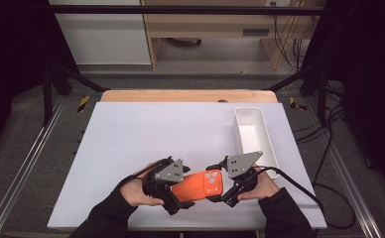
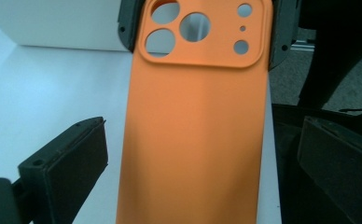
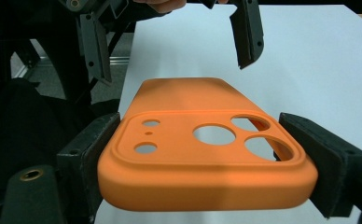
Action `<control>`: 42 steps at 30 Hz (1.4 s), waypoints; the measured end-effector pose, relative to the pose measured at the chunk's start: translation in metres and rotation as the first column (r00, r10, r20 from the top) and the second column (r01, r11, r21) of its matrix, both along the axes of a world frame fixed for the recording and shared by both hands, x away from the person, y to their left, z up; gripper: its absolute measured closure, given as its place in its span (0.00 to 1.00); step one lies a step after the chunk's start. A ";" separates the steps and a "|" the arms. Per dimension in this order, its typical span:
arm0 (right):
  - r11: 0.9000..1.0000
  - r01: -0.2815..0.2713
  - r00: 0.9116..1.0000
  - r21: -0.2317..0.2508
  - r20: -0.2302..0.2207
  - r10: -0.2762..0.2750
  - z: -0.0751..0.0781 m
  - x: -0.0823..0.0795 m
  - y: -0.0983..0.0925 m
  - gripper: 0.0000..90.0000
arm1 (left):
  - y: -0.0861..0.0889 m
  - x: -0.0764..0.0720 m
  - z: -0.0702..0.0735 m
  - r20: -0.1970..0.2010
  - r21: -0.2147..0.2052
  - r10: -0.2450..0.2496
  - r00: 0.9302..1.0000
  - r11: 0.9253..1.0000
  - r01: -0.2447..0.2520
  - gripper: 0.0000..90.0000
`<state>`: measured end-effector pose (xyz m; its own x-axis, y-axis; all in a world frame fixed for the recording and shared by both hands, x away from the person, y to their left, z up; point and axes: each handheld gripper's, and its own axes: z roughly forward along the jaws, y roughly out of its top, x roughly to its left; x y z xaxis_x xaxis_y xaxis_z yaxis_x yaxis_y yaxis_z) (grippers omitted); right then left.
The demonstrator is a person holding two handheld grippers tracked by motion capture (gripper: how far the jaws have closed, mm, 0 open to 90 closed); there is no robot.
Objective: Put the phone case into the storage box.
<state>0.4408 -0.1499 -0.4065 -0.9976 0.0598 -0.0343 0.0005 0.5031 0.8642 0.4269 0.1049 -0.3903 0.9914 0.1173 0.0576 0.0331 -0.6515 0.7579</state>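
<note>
An orange phone case (image 1: 200, 185) lies back-up between both grippers near the table's front edge. Its camera cut-outs point toward the right hand. My right gripper (image 1: 214, 183) is shut on that camera end, and in the right gripper view (image 3: 200, 128) both pads press the sides of the case (image 3: 207, 149). My left gripper (image 1: 181, 191) is open around the plain end. In the left gripper view (image 2: 202, 133) its jaws stand well apart from the edges of the case (image 2: 198, 130). The case hangs slightly above the white surface.
A white mat (image 1: 146, 134) covers the table. An empty white rectangular bin (image 1: 240, 136) stands at the right, just beyond the right hand. The table's wooden back edge (image 1: 185, 95) shows behind the mat. Both hands hold the grippers at the front edge.
</note>
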 end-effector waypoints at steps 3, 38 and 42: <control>1.000 0.008 1.000 -0.003 0.013 -0.008 0.003 0.000 -0.003 0.18 | 0.002 0.001 0.000 -0.003 0.000 0.016 1.000 1.000 -0.016 0.00; 0.968 -0.001 1.000 -0.249 0.017 0.005 0.038 -0.001 0.001 0.18 | -0.003 0.004 -0.016 -0.046 0.118 0.017 0.999 0.993 -0.011 0.00; 0.958 -0.005 1.000 -0.285 0.024 0.013 0.042 -0.001 0.005 0.18 | -0.005 0.005 -0.018 -0.052 0.132 0.025 0.998 0.991 -0.018 0.00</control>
<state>0.4400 -0.1446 -0.3642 -0.9967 0.0350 -0.0739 -0.0252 0.7285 0.6845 0.4317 0.1000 -0.4082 0.9909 0.1332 0.0211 0.0859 -0.7438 0.6629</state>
